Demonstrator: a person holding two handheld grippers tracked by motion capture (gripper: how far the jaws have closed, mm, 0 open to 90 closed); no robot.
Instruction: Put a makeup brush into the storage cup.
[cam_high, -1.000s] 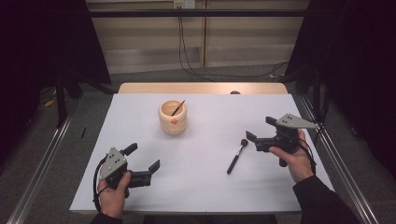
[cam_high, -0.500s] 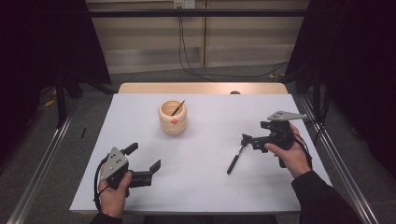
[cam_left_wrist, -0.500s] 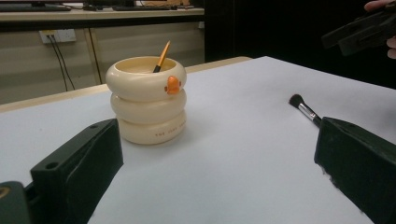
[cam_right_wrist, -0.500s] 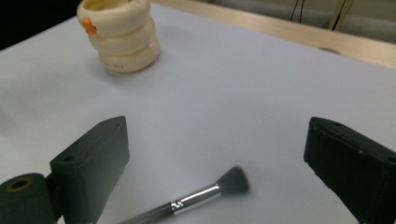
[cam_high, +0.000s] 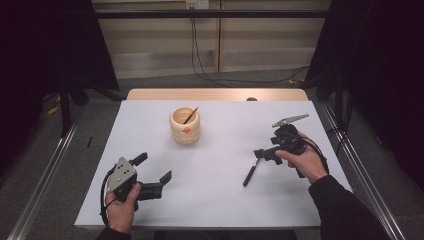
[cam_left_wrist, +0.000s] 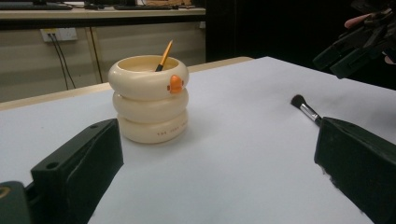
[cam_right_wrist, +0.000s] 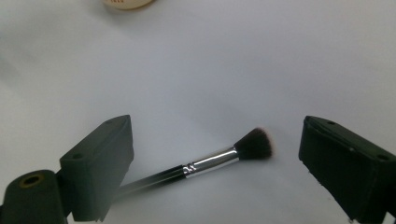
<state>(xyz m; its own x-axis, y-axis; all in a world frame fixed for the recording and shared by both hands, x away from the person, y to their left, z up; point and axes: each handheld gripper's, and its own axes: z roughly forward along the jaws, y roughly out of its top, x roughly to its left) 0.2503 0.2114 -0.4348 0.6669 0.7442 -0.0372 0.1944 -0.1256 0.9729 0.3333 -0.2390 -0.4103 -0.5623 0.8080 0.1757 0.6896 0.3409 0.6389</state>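
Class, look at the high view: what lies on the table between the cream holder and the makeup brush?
Nothing: in the high view the white table cover is bare between the cream holder and the makeup brush. The left gripper view shows the same bare stretch.

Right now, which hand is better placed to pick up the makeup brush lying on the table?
The right. The right gripper hangs over the brush, its jaws open on either side of it. The left gripper sits at the near left edge, far from it.

A fixed overhead camera looks down across the white table (cam_high: 215, 200). Two low, close gripper cameras share the makeup brush (cam_right_wrist: 205, 165) lying there.
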